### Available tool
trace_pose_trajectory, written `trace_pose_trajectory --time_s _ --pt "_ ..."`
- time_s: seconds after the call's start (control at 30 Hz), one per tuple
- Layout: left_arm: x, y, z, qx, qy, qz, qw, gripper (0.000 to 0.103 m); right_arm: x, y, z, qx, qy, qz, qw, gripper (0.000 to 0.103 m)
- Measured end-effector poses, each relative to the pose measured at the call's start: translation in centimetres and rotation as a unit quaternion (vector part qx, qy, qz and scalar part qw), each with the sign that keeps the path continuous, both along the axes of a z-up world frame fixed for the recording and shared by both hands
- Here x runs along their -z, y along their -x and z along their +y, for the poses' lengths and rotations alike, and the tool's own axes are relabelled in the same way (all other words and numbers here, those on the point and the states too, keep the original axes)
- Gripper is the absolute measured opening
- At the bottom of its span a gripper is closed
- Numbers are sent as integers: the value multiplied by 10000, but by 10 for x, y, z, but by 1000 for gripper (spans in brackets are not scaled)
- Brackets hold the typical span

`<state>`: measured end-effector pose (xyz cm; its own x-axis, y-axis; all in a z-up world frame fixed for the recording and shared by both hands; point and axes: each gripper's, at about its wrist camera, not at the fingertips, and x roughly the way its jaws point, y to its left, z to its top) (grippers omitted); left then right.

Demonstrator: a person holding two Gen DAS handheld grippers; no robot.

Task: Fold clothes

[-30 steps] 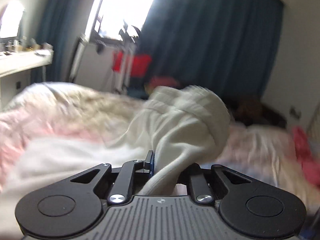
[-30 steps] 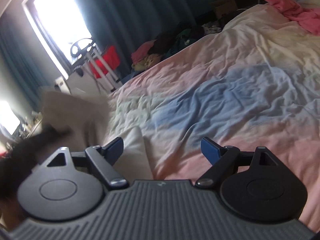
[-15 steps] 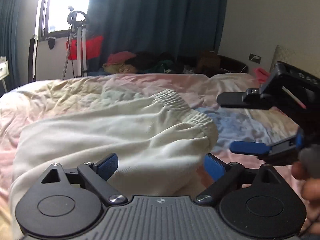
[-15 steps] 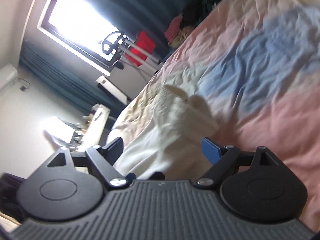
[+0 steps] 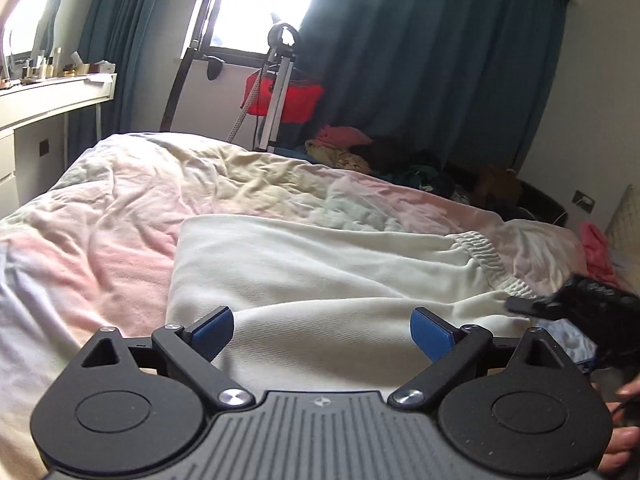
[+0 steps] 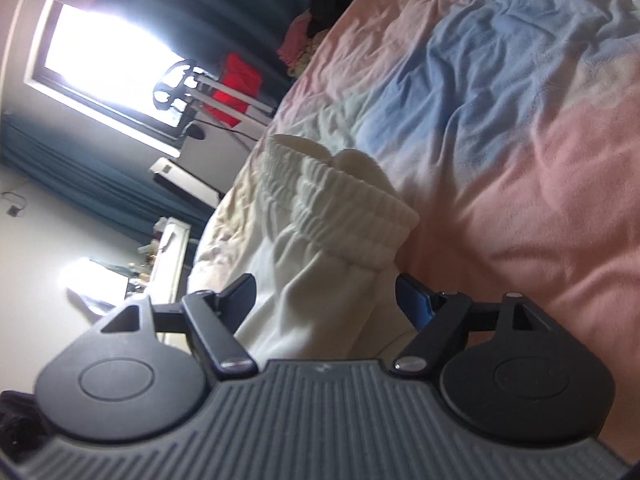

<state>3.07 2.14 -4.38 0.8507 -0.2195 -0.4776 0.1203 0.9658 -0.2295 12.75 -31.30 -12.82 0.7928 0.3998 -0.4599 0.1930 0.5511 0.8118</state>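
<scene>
Both sets of jaws spread wide, gripping nothing, over cream sweatpants [image 5: 320, 272] lying on the bed.

Left gripper [image 5: 322, 330] low over the folded cream cloth, blue pads [image 5: 212, 326] well apart with fabric showing between them, untouched as far as can be told. Right gripper [image 6: 326, 296] tilted hard sideways, fingers apart on either side of the ribbed elastic waistband [image 6: 352, 208], which bunches up just ahead of them; contact with the cloth impossible to tell. Same gripper visible as a dark blur at the right edge of the left view. Beneath the garment, a rumpled duvet [image 6: 520, 120] in pink, blue and pale yellow. Farther off, dark teal curtains [image 5: 440, 60], a bright window [image 6: 104, 60], a red bag [image 5: 288, 98] on a metal stand, a heap of clothes [image 5: 360, 152] by the far side.
</scene>
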Motion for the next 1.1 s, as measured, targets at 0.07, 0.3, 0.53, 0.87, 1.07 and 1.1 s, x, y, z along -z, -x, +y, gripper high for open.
trace_pose_trajectory --time_s 0.07,0.3,0.53,0.87,1.07,1.1 --pt "4 -2 -9 191 -266 -161 9993 96 6 -6 2 83 60 92 9999 69" --pt "19 20 -61 1180 -1564 -1009 9754 96 -17 -4 14 73 747 -538 9957 44" --pt "47 21 -93 728 -2780 -1199 9503 95 -37 15 9 112 420 -1241 9913 38" --pt "51 4 -39 -1209 -2982 145 9467 90 -19 27 10 230 882 -529 9944 38" --pt "41 3 17 -1854 -1455 861 9680 92 6 27 4 291 729 146 9968 46" --pt "41 4 21 -1887 -1334 909 9687 92 11 27 1 305 603 257 9974 48"
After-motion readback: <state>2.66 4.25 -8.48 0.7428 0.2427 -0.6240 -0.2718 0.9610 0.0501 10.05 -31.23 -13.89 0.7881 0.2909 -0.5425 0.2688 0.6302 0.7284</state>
